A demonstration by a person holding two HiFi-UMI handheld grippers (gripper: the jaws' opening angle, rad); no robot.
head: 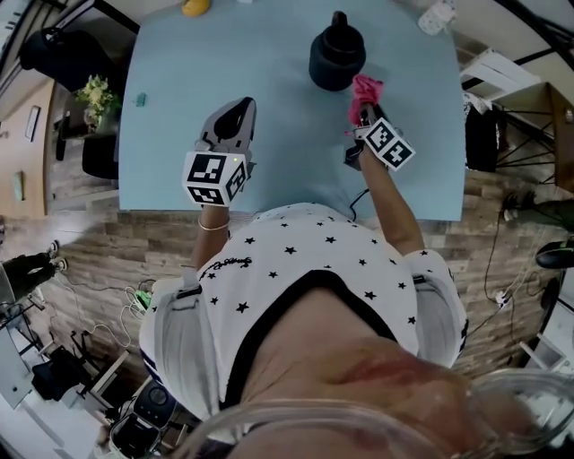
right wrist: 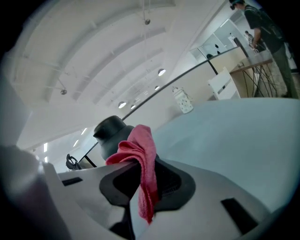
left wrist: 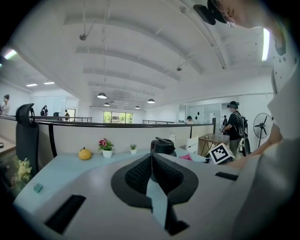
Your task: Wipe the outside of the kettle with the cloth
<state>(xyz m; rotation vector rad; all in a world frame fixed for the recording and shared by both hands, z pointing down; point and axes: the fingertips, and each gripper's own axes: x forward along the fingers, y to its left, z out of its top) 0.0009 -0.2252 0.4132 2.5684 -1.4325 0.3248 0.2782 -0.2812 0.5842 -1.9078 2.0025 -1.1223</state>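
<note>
The dark kettle [head: 337, 52] stands upright on the light blue table [head: 278, 143], toward the far middle. A pink cloth [head: 366, 90] hangs pinched in my right gripper [head: 362, 115], just to the kettle's near right and close to its side. In the right gripper view the cloth [right wrist: 142, 161] drapes over the shut jaws, with the kettle [right wrist: 111, 136] right behind. My left gripper [head: 235, 116] hovers over the table to the kettle's near left, jaws shut with nothing in them. From the left gripper view the kettle [left wrist: 162, 145] shows beyond the closed jaws [left wrist: 152, 157].
A yellow fruit-like object [head: 195, 7] and a white item [head: 437, 16] sit at the table's far edge. A small teal object [head: 140, 99] lies near the left edge. Small plant pots [left wrist: 107, 149] stand along the far side. Chairs and office furniture surround the table.
</note>
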